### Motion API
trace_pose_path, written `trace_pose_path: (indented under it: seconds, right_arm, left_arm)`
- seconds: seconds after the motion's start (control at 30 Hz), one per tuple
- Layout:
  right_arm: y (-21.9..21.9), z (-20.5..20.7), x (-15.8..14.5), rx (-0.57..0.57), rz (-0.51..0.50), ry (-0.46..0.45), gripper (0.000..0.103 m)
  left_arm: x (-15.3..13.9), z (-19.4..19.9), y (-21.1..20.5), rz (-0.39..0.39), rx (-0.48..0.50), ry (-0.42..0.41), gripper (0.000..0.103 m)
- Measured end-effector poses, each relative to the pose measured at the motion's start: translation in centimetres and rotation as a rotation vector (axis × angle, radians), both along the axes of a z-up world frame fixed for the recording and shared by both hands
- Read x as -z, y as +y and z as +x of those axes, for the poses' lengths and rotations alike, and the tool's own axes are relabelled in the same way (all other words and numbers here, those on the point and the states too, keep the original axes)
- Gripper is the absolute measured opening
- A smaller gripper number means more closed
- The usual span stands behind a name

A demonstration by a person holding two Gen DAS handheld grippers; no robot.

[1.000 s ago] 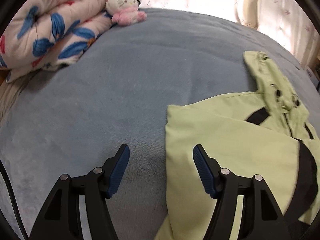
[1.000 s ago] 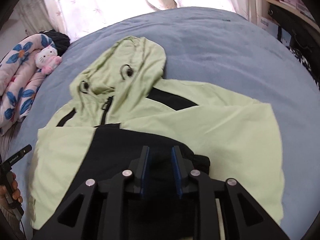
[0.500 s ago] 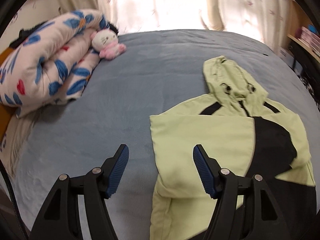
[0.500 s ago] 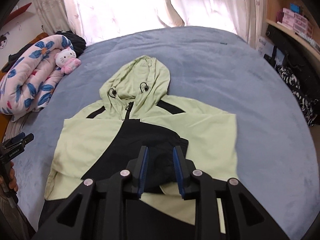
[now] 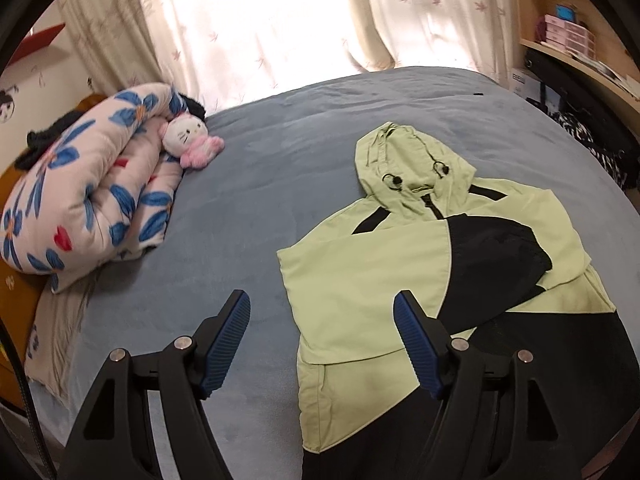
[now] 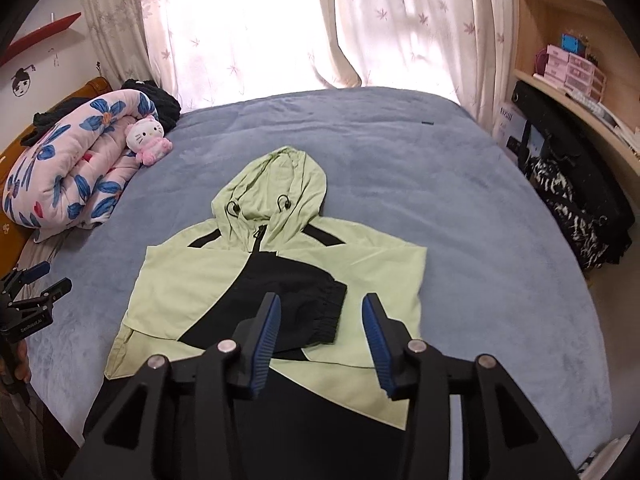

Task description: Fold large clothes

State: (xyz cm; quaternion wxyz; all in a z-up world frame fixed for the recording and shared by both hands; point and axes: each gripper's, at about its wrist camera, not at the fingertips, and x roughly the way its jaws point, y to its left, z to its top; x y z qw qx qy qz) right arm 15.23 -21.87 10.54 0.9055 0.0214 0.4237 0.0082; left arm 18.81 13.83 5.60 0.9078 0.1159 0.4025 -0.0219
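A light green and black hooded jacket lies flat on the blue bed, hood away from me, both sleeves folded across its chest. It also shows in the left wrist view. My right gripper is open and empty, raised above the jacket's black sleeve cuff. My left gripper is open and empty, raised above the jacket's left edge. The left gripper also shows at the left edge of the right wrist view.
A rolled floral quilt and a pink and white plush cat lie at the bed's far left. Curtains hang behind the bed. Shelves and dark bags stand to the right.
My right gripper has opened and let go of the black sleeve cuff, which now lies on the jacket. Both grippers have risen and drawn back from the jacket.
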Motion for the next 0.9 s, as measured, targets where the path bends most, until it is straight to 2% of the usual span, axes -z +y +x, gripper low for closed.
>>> trace_pose_path:
  seconds: [0.17,0.3,0.4,0.53,0.7,0.8,0.9]
  right_arm:
    - [-0.6,-0.1,-2.3,-0.004,-0.025,-0.026,0.043]
    - [-1.0,2.3,-4.0,-0.014,-0.06,-0.014,0.043]
    - [-1.6,5.5,-4.7,-0.022,-0.045,0.015,0.043]
    - [-2.6,11.1,-4.4,-0.026,-0.029,0.065,0.043]
    - [-3.6,20.3,-0.6,-0.005,-0.06,0.162,0.043]
    - [-4.5,26.2,3.5,-0.001,0.021,0.191,0.043]
    - [-5.0,30.9,7.9,0.014,0.085,0.206,0.043]
  left_arm:
    - [-1.7,0.2,-1.3,0.053,0.029,-0.015,0.073]
    - [-3.1,2.2,-1.8,0.073,0.049,0.007,0.073]
    - [-3.9,5.2,-2.1,0.091,0.047,0.024,0.073]
    - [-3.9,11.7,-1.9,0.064,0.049,0.101,0.073]
    - [-1.5,21.1,-1.9,0.072,0.044,0.188,0.073]
    - [1.2,26.9,-2.2,0.067,0.03,0.224,0.073]
    - [4.4,31.4,-2.7,-0.003,0.022,0.266,0.073]
